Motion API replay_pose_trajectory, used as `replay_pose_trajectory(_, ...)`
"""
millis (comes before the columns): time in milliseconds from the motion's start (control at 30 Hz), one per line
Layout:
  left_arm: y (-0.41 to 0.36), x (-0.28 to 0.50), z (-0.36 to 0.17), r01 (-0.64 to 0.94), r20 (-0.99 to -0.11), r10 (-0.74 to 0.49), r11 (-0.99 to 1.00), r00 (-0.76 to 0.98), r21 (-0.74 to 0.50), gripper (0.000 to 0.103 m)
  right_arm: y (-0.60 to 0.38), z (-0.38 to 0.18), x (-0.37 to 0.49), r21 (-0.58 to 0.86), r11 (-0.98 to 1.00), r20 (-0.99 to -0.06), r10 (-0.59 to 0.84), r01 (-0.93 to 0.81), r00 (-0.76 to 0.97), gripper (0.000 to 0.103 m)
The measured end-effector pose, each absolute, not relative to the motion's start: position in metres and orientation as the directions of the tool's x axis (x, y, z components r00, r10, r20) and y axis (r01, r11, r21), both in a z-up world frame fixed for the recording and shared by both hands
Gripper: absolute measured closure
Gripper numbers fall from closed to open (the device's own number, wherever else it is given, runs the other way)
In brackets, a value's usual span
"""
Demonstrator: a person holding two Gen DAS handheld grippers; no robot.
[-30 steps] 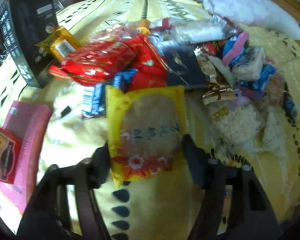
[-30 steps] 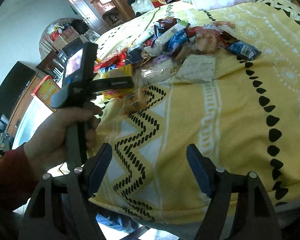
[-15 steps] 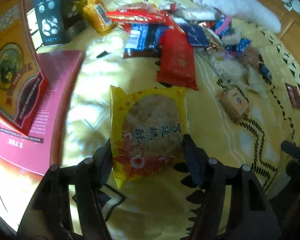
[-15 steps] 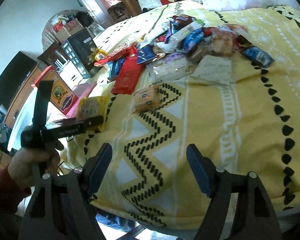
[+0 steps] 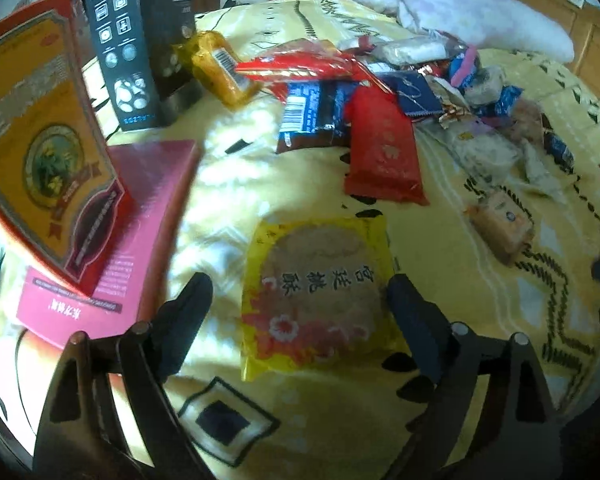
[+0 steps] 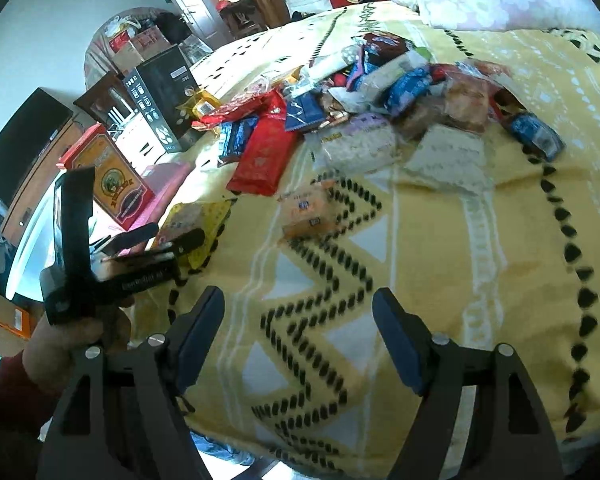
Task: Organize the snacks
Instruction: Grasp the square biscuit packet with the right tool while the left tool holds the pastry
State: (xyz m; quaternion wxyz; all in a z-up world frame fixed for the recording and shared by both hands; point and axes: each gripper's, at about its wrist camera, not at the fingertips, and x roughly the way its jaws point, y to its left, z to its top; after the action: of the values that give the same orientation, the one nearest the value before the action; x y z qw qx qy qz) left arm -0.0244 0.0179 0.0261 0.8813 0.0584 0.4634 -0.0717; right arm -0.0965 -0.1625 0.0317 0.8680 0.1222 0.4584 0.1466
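One yellow snack packet [image 5: 318,296], two hand-held grippers, three boxes, one pillow [image 5: 476,12].

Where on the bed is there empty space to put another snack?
The near bedspread is bare, from the small orange packet to the bed's edge. A smaller patch lies between the pink box and the red packet. The snack pile farther back is crowded.

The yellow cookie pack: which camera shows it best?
The left wrist view: the yellow pack lies flat, close, whole, between the opening left gripper fingers. The right wrist view shows it small, partly hidden behind that gripper.
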Motion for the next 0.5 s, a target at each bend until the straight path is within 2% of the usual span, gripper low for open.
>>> replay_pose_trajectory(67, 0.017, -0.024, 0.026, 0.179, -0.823, -0.068, 0.983, 0.564, 0.042, 0.014, -0.158, 0.03, -0.083, 0.332, 0.93, -0.762, 0.362, -0.156, 0.537, 0.023)
replay_pose_trajectory(100, 0.018, -0.026, 0.025, 0.18, -0.823, -0.077, 0.983, 0.562, 0.031, 0.019, -0.154, 0.028, -0.075, 0.319, 0.933, -0.766, 0.356, -0.165, 0.535, 0.023)
replay_pose_trajectory(133, 0.017, -0.025, 0.025, 0.186, -0.825, -0.092, 0.982, 0.557, 0.016, 0.032, -0.151, 0.026, -0.068, 0.309, 0.936, -0.77, 0.352, -0.171, 0.533, 0.023)
replay_pose_trajectory(500, 0.02, -0.026, 0.035, 0.192, -0.832, -0.112, 0.981, 0.544, -0.007, 0.037, -0.123, -0.004, -0.019, 0.194, 0.955, -0.821, 0.282, -0.223, 0.496, 0.024)
